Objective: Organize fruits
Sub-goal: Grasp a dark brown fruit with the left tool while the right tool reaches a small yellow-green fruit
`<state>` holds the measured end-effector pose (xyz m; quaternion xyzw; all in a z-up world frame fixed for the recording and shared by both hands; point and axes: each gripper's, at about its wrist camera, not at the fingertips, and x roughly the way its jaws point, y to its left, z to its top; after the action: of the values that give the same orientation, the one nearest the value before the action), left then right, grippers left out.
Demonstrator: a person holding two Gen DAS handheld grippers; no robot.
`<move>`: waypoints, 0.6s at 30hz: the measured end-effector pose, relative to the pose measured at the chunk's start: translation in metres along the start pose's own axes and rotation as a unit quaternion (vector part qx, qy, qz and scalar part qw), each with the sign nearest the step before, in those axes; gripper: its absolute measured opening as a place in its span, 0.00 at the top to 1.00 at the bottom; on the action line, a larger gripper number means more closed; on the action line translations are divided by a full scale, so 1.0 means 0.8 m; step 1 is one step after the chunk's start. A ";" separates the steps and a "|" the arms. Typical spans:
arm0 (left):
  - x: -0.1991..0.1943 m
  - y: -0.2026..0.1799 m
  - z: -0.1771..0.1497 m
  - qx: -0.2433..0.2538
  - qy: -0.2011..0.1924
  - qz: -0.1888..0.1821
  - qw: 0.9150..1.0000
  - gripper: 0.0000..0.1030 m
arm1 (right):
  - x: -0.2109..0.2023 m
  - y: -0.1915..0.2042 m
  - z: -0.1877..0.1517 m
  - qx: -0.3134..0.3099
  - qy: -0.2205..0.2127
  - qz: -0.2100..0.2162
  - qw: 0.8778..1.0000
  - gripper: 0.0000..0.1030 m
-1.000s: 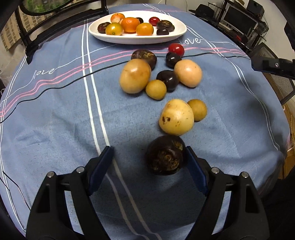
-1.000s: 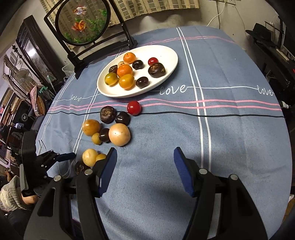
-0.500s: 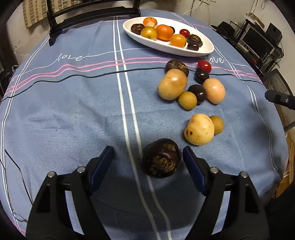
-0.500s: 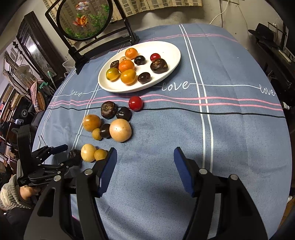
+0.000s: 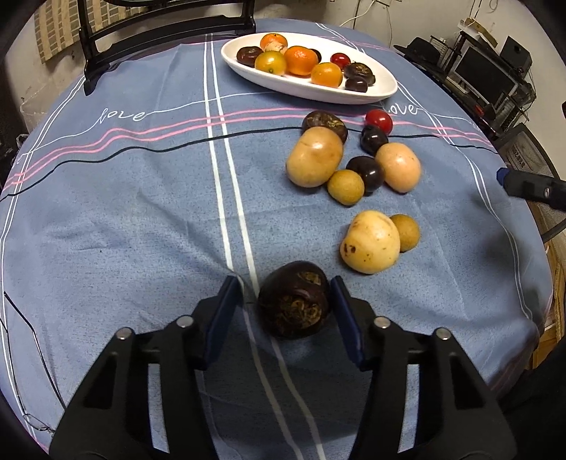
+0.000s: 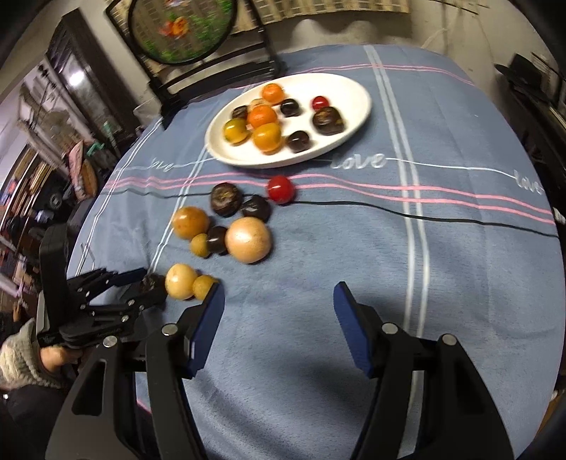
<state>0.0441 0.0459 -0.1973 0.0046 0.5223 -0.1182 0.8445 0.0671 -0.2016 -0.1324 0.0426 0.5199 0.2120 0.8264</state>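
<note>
A left gripper (image 5: 286, 300) brackets a dark purple fruit (image 5: 294, 300) on a blue striped tablecloth (image 5: 141, 212), its blue-padded jaws partly closed: the right pad sits against the fruit's side while a narrow gap remains at the left pad, so the fruit rests on the cloth between the fingers rather than being clamped. Just beyond it to the right lie a pale yellow fruit (image 5: 370, 242) with a small tan fruit (image 5: 405, 233) touching it. Farther back, a loose cluster gathers: a large tan fruit (image 5: 314, 156), a small yellow fruit (image 5: 345, 187), a dark plum (image 5: 366, 172), a peach-coloured fruit (image 5: 398, 167), another dark plum (image 5: 374, 138), a brown-skinned fruit (image 5: 324, 123) and a red tomato (image 5: 379, 121). At the far side, a white oval plate (image 5: 375, 92) holds oranges, dark fruits and one small red fruit.

From the other hand's camera, the left gripper appears at the table's left edge (image 6: 141, 283), held by a hand in a knitted sleeve (image 6: 53, 357). The right gripper (image 6: 279, 308) hovers over bare cloth with its jaws spread wide and nothing between them. A round framed screen (image 6: 180, 28) stands behind the plate. That view is slightly blurred.
</note>
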 end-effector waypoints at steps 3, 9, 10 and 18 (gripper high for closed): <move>-0.005 0.010 -0.002 -0.019 -0.005 -0.006 1.000 0.59 | 0.006 0.016 -0.003 -0.029 0.009 0.010 0.999 0.37; -0.007 0.013 -0.008 -0.023 -0.003 -0.008 1.000 0.58 | 0.030 0.040 -0.006 -0.064 0.038 0.017 0.997 0.37; -0.006 0.014 -0.008 -0.027 -0.003 -0.010 1.000 0.58 | 0.032 0.043 -0.006 -0.068 0.041 0.017 0.997 0.37; 0.004 0.000 -0.004 -0.004 -0.001 -0.015 1.000 0.38 | 0.038 0.053 -0.007 -0.087 0.049 0.020 0.995 0.37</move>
<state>0.0429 0.0455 -0.2012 -0.0071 0.5218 -0.1287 0.8433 0.0607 -0.1518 -0.1479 -0.0295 0.5388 0.2743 0.7960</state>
